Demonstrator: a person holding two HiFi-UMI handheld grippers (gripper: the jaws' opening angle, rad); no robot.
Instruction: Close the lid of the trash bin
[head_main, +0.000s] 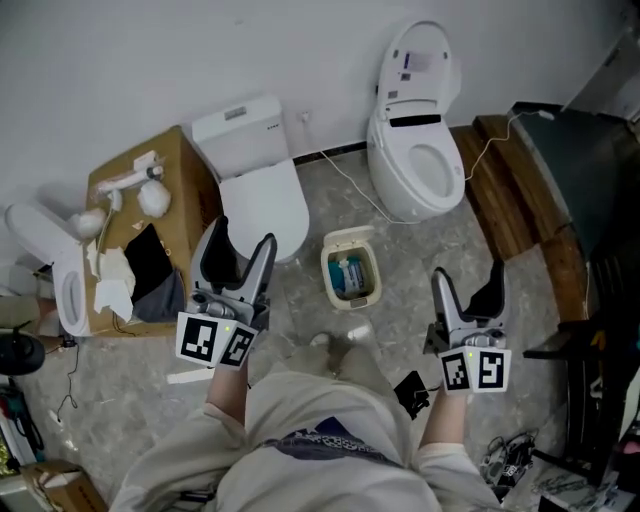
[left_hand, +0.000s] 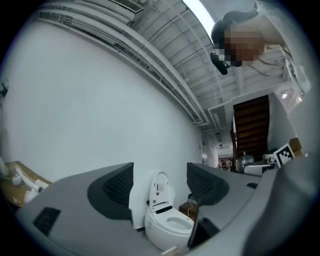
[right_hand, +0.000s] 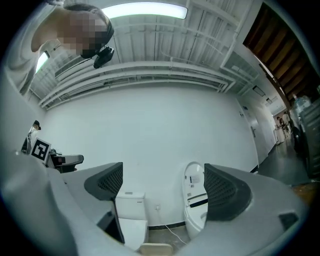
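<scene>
Both hand-held grippers are pale grey plastic, each with two tapering jaws faced in black textured pads: the left gripper (head_main: 242, 245) at 9 o'clock, the right gripper (head_main: 468, 276) at 4 o'clock. Each carries a white cube (head_main: 213, 340) with black square markers. The person wears light beige clothing (head_main: 300, 410).

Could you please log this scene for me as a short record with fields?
Bin: beige trash bin on the floor, in front of two toilets, with items inside
Lid: lid open, raised at the far side
Left tongs: left tongs open, empty, left of the bin, not touching it
Right tongs: right tongs open, empty, right of the bin, not touching it
Nearby: closed toilet, open toilet, cardboard box
Status: lid not yet closed
</scene>
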